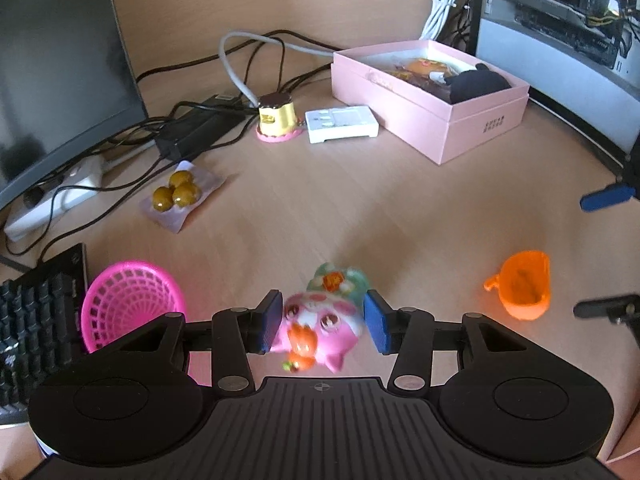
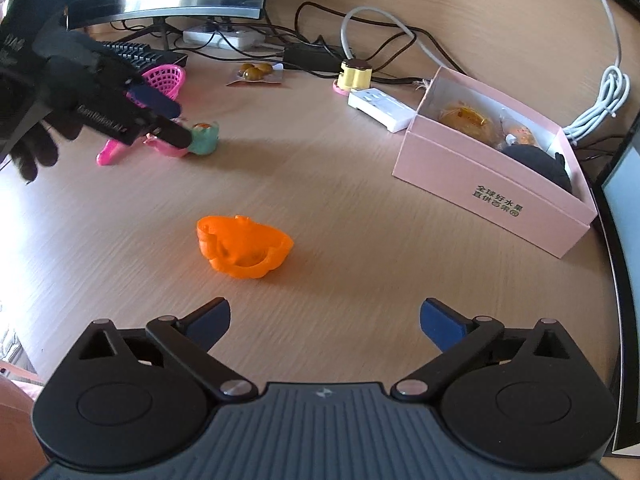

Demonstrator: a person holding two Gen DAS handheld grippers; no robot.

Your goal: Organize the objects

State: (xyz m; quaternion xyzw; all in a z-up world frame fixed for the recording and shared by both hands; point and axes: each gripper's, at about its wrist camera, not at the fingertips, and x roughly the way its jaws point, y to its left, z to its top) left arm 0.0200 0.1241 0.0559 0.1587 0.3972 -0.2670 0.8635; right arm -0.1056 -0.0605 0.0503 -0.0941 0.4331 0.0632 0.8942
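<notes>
Left gripper (image 1: 323,322): its blue pads sit on either side of the pig toy (image 1: 320,320); the left pad touches the toy's flank, the right pad is at or just off its green end, contact blurred. Part closed, about the toy's width.
Pig toy: pink and green, low over the desk (image 1: 360,208) between the pads, near the pink basket (image 1: 128,300). Whether it rests on the wood I cannot tell.
Toy's axis: in the left view it runs away from the camera, green end far, pink face and orange bits near.
Right gripper (image 2: 325,320): fingers spread wide, holding nothing, above bare desk; the orange cup (image 2: 240,250) lies on its side just ahead, apart from both fingers.
Right view only: shows the left gripper (image 2: 168,120) from the side in a gloved hand (image 2: 36,92), the toy's green end poking past the fingertips, and the pink box (image 2: 492,184) printed side on.
Left view only: the toy's face, and the right gripper's finger (image 1: 606,196) at the frame's right edge.
</notes>
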